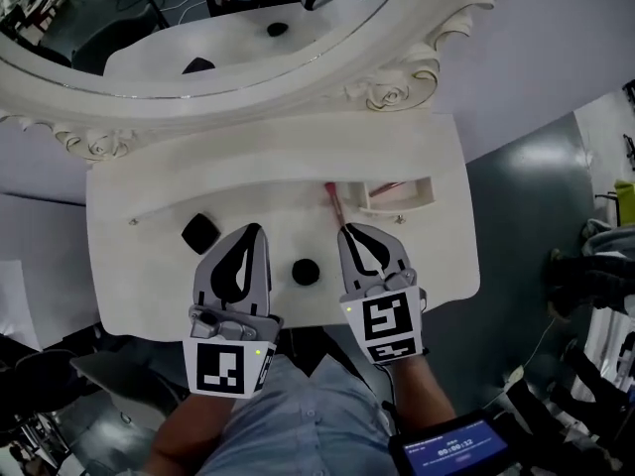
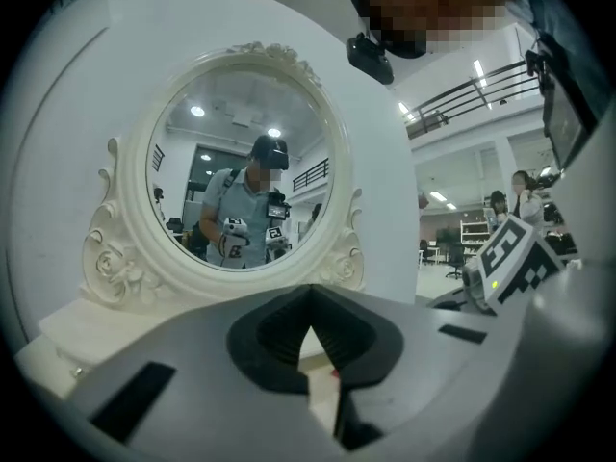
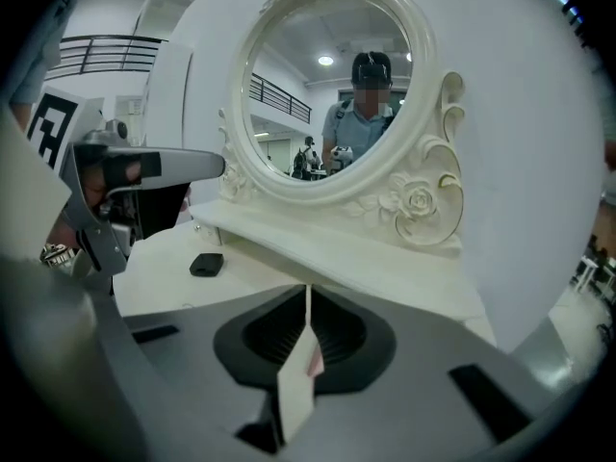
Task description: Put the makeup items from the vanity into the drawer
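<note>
so the right claw [image 1: 344,230] was pinched shut on the red pencil [image 1: 332,202] just beside the open drawer [image 1: 402,206], probably to drop it in; left claw [image 1: 256,231] was clenched, empty.

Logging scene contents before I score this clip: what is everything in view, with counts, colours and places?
vanity top: one, white, middle of the head view.
mirror: one, oval, white carved frame, at the vanity's back.
drawer: one, white, open, back right of the top; something reddish inside, unclear.
square compact: one, black, on the top, left of the left claw's tip.
round item: one, black, on the top between the claws.
slim stick: one, red, from beside the drawer to the right claw's tip.
screen device: one, dark, lit blue, lower right.
left claw: one, grey, jaws together, empty.
right claw: one, grey, jaws together at the stick's end; grip unconfirmed.
shirt: one, blue-grey, bottom centre.
</note>
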Tool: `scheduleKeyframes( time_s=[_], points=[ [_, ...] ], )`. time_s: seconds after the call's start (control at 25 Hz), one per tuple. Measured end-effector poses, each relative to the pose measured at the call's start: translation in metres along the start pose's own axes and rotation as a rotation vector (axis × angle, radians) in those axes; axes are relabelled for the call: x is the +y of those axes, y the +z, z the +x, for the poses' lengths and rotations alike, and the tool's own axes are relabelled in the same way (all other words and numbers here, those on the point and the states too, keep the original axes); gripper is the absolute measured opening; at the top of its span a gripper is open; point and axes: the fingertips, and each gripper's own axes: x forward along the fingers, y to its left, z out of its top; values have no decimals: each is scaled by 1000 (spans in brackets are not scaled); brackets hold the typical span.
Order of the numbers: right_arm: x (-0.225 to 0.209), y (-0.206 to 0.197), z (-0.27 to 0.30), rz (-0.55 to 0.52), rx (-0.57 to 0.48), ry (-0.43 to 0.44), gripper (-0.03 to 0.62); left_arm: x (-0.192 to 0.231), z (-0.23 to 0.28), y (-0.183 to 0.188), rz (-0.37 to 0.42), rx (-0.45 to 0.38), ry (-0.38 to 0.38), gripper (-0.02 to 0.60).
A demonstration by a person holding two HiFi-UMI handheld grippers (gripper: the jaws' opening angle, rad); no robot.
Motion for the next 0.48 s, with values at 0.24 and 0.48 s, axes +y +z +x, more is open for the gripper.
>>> scheduleKeyframes(
  time_s=[0.24,0.48],
  points=[
    [-6,-30,29,44,72,-40,14,9,20,-35,-42,61,-45,0],
    [-7,-64,51,97,155,-52,78,9,32,-72,-95,148,-91,0]
  ],
)
